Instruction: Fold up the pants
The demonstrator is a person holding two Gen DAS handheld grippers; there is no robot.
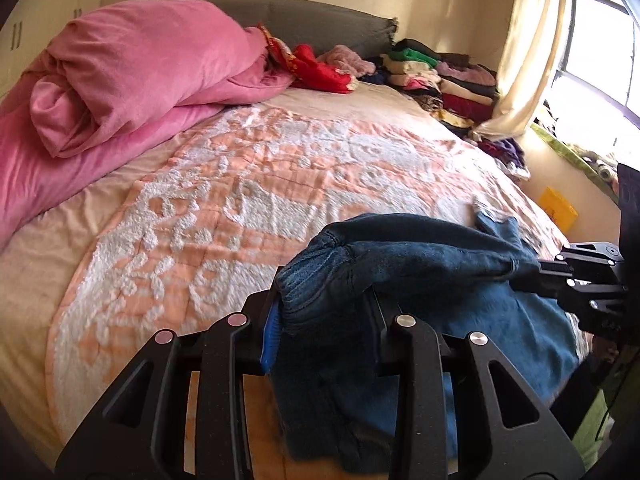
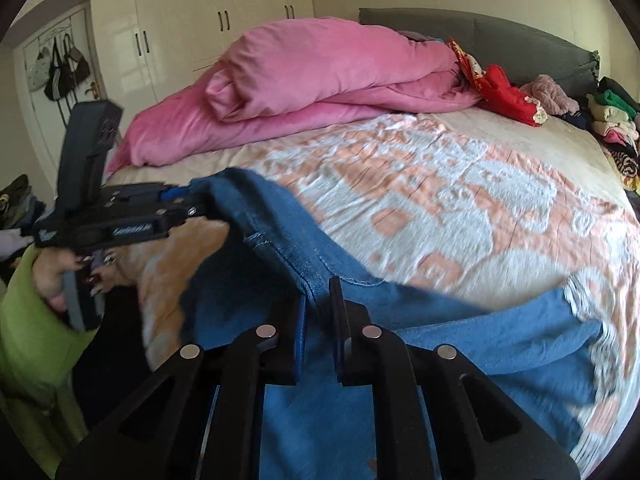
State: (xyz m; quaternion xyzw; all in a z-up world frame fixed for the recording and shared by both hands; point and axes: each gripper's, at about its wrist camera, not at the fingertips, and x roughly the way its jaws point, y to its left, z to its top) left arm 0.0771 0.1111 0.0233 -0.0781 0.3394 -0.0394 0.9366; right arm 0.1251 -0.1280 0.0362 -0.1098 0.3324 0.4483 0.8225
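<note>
Gripping the blue denim pants (image 1: 420, 264) by the bunched waistband, your left gripper (image 1: 324, 320) had its 2 fingers clamped on the cloth, a blue pad showing on the finger at 9 o'clock. Your right gripper (image 2: 318, 300) was pinched tight on a seam of the same pants, its fingers pressing the fabric between them. In the left wrist view that right gripper (image 1: 532, 270) came in from 3 o'clock with denim drawn into its tip; in the right wrist view the left gripper (image 2: 192, 204) sat at 9 o'clock, held by your hand (image 2: 60, 276) in a green sleeve (image 2: 24, 340). You held the pants stretched between the 2 grippers, the rest draping onto the peach-and-white bedspread (image 1: 240, 184) at the near edge of the bed. A pink duvet (image 1: 132, 80) was heaped at 10 o'clock, and folded clothes (image 1: 448, 80) were stacked at 1 o'clock near the curtain (image 1: 528, 52).
</note>
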